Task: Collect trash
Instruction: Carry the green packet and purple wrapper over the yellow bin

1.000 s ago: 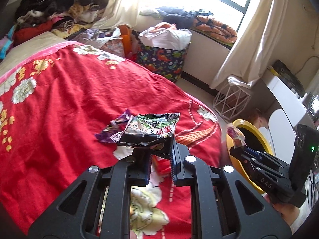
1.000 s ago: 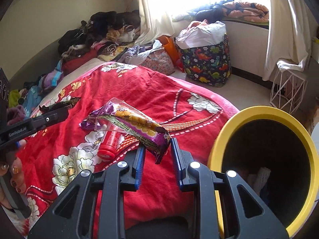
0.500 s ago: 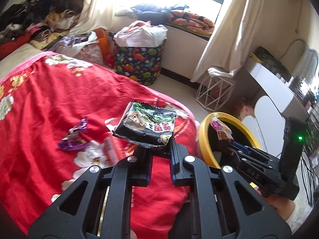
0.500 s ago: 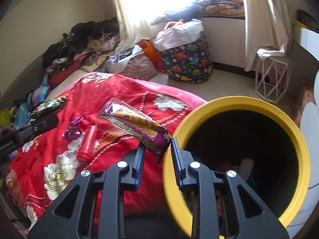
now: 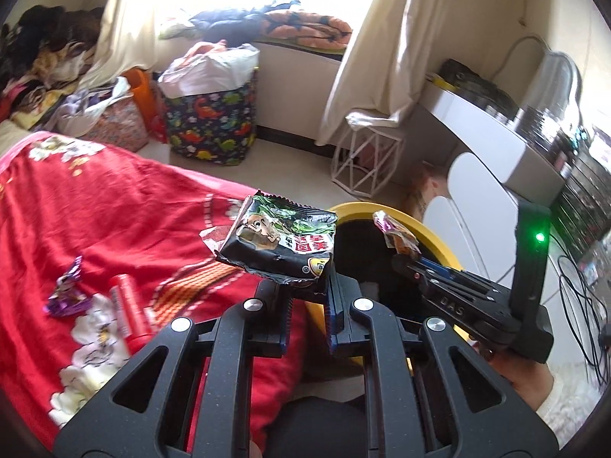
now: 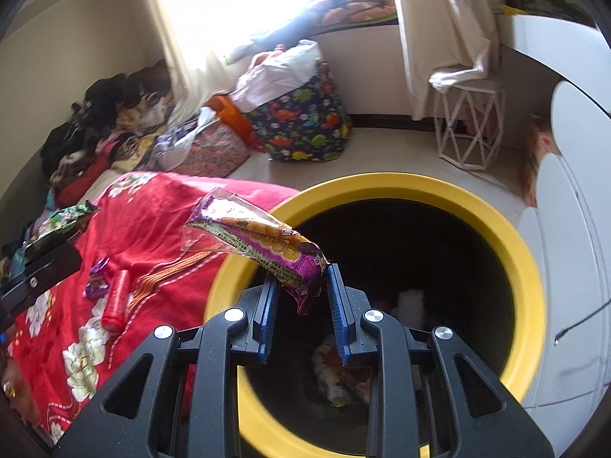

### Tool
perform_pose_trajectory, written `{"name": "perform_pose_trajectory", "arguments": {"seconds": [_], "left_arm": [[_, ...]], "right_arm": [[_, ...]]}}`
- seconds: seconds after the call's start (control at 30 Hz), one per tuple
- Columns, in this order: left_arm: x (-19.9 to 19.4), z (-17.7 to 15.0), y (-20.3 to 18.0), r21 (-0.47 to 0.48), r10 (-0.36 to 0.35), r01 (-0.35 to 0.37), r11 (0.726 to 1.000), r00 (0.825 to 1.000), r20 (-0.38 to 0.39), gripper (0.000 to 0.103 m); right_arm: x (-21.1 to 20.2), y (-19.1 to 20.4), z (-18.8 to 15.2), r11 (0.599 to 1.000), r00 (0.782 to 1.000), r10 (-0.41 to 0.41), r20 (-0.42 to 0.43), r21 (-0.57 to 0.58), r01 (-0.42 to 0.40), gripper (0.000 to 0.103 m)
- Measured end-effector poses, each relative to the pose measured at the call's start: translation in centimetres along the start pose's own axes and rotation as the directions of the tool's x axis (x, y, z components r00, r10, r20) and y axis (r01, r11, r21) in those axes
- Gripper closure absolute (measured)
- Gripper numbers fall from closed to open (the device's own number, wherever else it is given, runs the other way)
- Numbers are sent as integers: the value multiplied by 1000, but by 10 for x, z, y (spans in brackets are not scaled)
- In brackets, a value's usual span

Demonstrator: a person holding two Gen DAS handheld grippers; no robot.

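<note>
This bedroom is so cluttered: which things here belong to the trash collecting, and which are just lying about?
Part of the job:
- black snack packet in left gripper
- purple wrapper in right gripper
- yellow bin
- small purple wrapper and red tube on the bed

Just lying about:
- dinosaur-print bag
- clothes pile
- white wire stool

Both wrist views look down along their tongs, close above the bed (image 5: 126,206) edge, sharing the yellow bin (image 6: 527,278).

Left gripper (image 5: 307,297) pitched downward, jaws nearly closed, pinching packet. Right gripper (image 6: 299,305) pitched downward, jaws narrowly apart, clamping wrapper. Hand (image 5: 523,378) grips right handle.
</note>
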State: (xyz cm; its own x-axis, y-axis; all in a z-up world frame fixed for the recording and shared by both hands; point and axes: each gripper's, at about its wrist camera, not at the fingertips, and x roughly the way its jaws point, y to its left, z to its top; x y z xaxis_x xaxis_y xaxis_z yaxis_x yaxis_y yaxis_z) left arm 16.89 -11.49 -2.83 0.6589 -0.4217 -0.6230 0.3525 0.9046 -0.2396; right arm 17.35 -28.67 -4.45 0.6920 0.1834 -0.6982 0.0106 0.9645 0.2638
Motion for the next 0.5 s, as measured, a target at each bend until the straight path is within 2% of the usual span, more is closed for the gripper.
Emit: {"name": "perform_pose_trajectory", "arguments": {"seconds": [0.23,0.5], "left_arm": [[15,-3,-30,56,-64,66,996,997,-37,94],[33,-11,-54,107,-105,114,988,991,-86,94]], "right_arm": [[-6,-33,-2,994,998,-56,11,90,55,78],[-13,-66,-3,978,995,-97,15,186,93,77]]}}
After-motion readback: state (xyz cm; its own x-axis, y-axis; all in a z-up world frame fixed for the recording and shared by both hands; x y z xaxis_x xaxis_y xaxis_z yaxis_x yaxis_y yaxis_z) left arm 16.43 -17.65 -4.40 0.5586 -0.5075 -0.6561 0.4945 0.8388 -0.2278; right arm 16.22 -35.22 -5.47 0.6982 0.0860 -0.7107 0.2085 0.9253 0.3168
